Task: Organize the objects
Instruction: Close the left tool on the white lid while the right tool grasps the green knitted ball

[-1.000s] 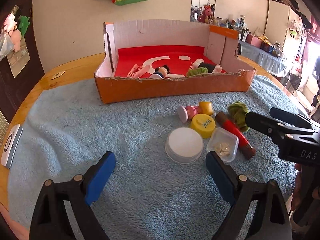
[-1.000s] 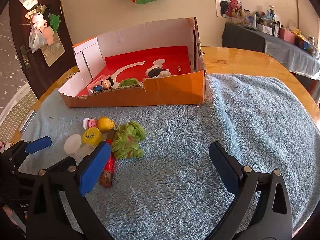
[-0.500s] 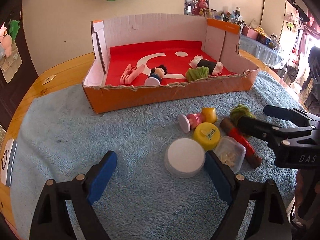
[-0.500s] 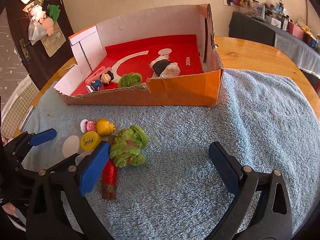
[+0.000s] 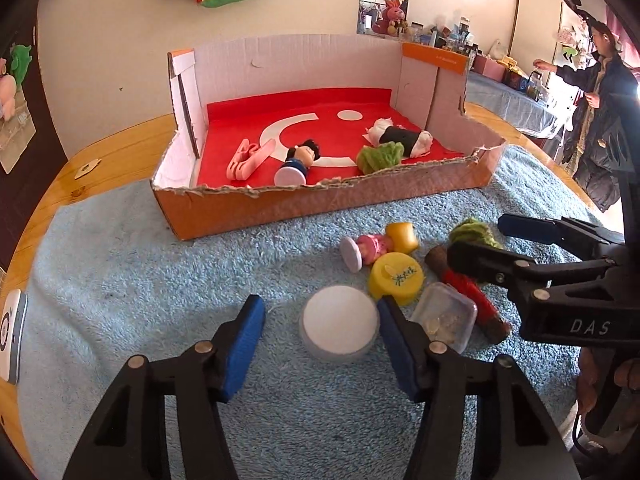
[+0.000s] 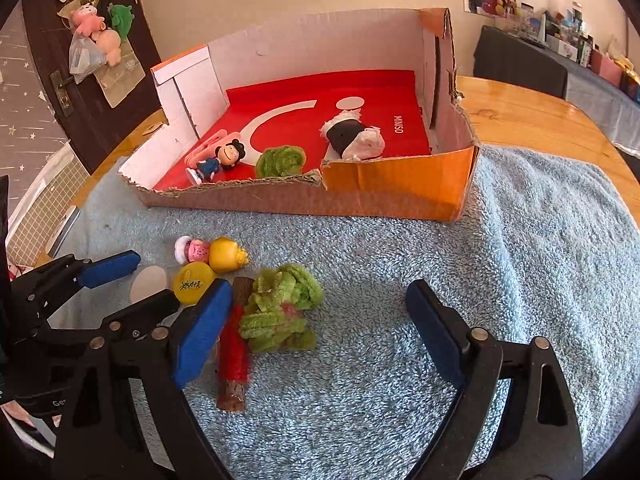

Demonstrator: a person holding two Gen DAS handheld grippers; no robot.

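Cardboard box [image 5: 320, 204] holds a doll [image 5: 298, 160], clip [image 5: 248, 160].

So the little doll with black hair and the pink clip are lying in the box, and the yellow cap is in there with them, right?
Not quite. The black-haired doll and pink clip do lie in the box, but the yellow cap is outside it, on the blue towel in front, next to the white lid. The left wrist view shows this plainly.

We see a white round lid [image 5: 339, 322] lying flat beside a yellow cap [image 5: 396, 278], a clear tub [image 5: 444, 320], a toppled pink figurine [image 5: 374, 245] and a fuzzy green tree [image 6: 280, 308]; the orange box [image 5: 320, 204] holds more toys.
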